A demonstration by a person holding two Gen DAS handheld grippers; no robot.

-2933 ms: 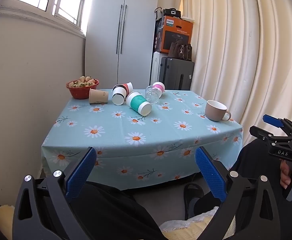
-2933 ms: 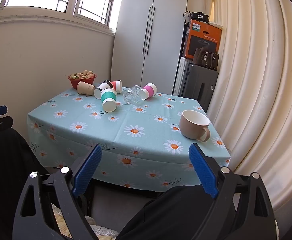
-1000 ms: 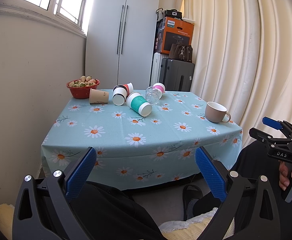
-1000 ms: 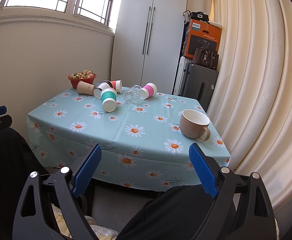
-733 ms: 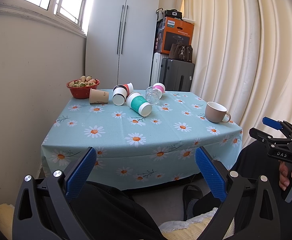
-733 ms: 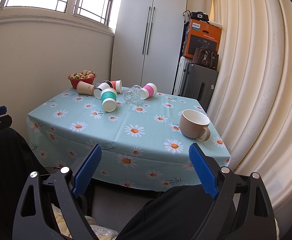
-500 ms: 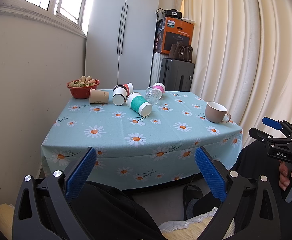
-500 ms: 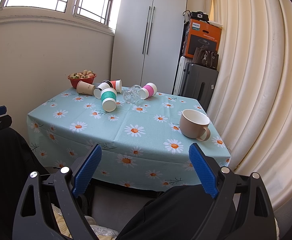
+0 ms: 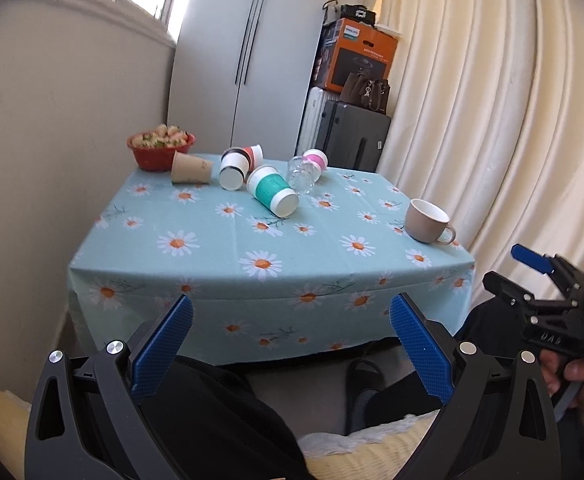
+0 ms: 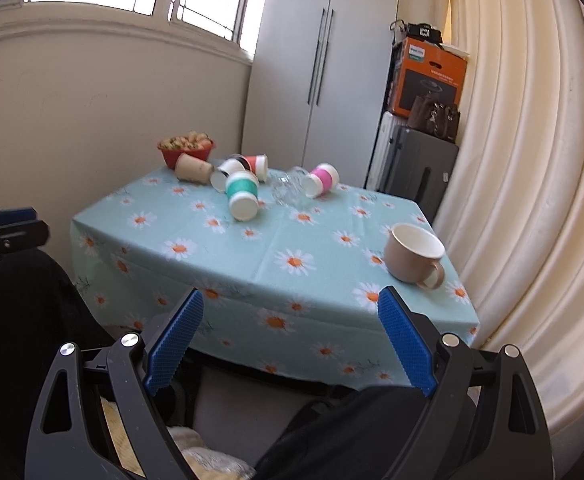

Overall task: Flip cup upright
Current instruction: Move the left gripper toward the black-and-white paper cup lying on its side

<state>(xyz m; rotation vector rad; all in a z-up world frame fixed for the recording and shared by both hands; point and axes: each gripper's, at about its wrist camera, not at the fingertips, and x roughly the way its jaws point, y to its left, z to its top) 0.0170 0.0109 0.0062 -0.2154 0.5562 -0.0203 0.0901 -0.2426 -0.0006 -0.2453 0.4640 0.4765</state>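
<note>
Several cups lie on their sides at the back of the daisy tablecloth (image 9: 212,236): a teal-banded cup (image 9: 272,196) (image 10: 242,196), a plain brown paper cup (image 9: 191,167) (image 10: 193,168), a black-banded cup (image 9: 234,168), a red-banded cup (image 10: 258,166), a pink-banded cup (image 9: 315,159) (image 10: 321,180) and a clear glass (image 9: 301,176) (image 10: 288,188). A beige mug (image 9: 425,221) (image 10: 413,253) stands upright at the right. My left gripper (image 9: 290,350) and right gripper (image 10: 290,340) are open and empty, held short of the table's front edge above my lap.
A red bowl of food (image 9: 160,150) (image 10: 186,147) sits at the back left corner. A wall runs along the table's left, curtains (image 9: 491,100) along its right. A wardrobe (image 9: 248,60), suitcases and an orange box (image 9: 355,56) stand behind.
Both grippers have shifted slightly forward and tilted; the table sits a little larger in both views. Nothing on the table has moved.
</note>
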